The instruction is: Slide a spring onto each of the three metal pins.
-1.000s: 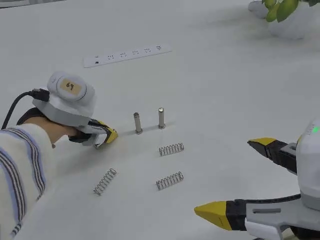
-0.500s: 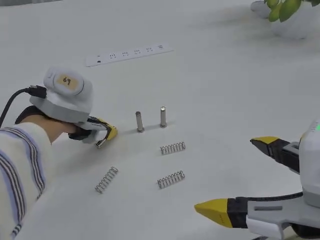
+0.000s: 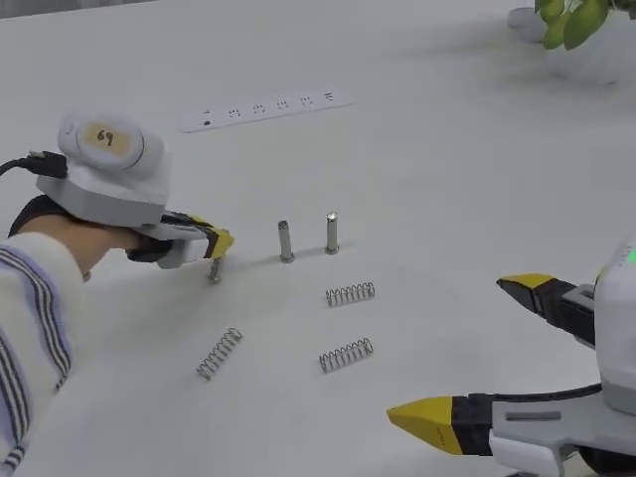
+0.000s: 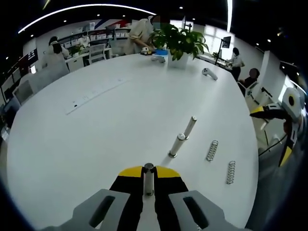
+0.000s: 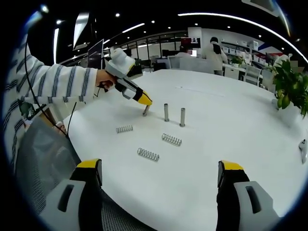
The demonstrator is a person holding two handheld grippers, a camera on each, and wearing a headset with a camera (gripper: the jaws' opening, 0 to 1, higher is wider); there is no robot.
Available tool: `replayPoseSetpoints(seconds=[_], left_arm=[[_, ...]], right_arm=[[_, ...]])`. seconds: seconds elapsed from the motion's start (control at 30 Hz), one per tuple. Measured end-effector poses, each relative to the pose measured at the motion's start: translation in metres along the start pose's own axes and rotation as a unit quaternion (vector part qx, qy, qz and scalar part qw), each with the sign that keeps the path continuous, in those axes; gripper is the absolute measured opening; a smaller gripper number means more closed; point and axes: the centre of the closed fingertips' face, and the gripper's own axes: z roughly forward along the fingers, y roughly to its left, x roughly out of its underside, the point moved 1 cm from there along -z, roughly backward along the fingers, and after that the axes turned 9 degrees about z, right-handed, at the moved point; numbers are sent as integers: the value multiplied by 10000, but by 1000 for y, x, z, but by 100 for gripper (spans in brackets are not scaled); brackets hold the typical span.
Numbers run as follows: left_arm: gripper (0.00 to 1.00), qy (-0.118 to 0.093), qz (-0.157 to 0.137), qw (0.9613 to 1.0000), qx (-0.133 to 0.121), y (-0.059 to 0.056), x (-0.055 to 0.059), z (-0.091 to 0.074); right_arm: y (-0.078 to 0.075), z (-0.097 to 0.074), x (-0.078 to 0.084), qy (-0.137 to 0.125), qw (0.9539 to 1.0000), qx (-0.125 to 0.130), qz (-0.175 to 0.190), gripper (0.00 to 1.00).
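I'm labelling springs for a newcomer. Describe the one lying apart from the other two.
On the white table, find the two upright pins. Nearer the viewer, this spring is the leftmost of three, near the left gripper, slanted, while the other two springs lie nearly level.

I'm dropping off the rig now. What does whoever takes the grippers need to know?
Left gripper: shut on the third pin, gripped by its upper end, left of the other two. I cannot tell if its foot touches the table.
Right gripper: open, holding nothing, hovering at the near right.
Middle pin and right-hand pin stand upright, bare.
Left spring, far spring and near spring lie flat in front of the pins.
Done: no spring is on a pin.
Left: probably stand the third pin, then slide one spring onto each.
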Motion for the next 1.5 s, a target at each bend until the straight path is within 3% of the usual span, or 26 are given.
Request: replayPoseSetpoints(seconds=[0.13, 0.37, 1.5], left_arm=[[0, 18, -8, 10000, 7, 0, 0, -2], [0, -102, 157, 9998, 18, 0, -10, 0], [0, 50, 305, 9995, 63, -13, -8, 10]], right_arm=[[2, 1, 0, -7, 10000, -35, -2, 99], [1, 0, -1, -13, 10000, -23, 1, 99], [5, 2, 5, 124, 9998, -121, -26, 98]])
